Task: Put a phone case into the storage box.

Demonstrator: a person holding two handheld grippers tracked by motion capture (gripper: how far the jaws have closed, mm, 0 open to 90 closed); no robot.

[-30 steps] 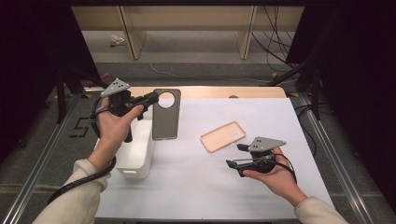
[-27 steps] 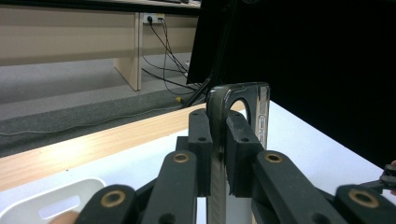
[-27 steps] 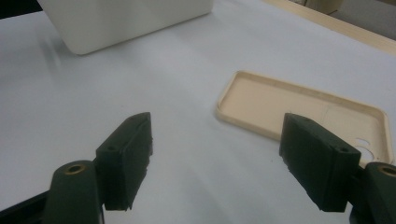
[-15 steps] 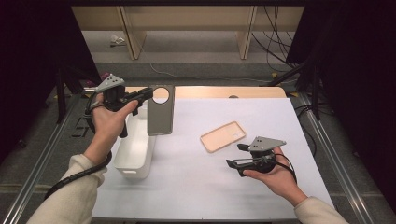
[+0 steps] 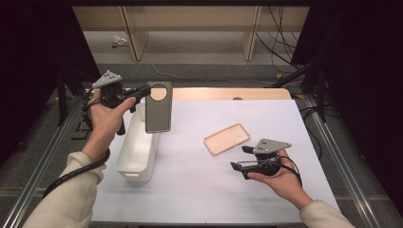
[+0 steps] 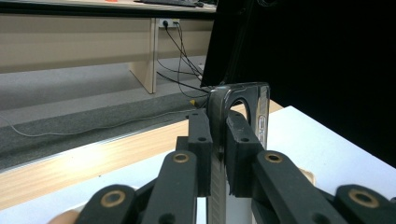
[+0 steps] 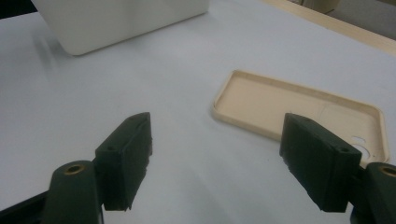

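The left gripper (image 5: 142, 91) was clamped on the upper edge of a dark grey phone case (image 5: 158, 108), which hung upright above the far end of the white bin (image 5: 135, 151). In the left gripper view the jaws pressed flat against both faces of the case beside its round camera opening. The case was not yet in the bin; lowering and release remained. The right gripper (image 5: 240, 159) rested low over the white table cover (image 5: 190, 190) with its jaws spread wide and nothing between them. A beige phone case (image 5: 227, 138) lay open side up just ahead of it, untouched, and apparently awaited the same transfer.
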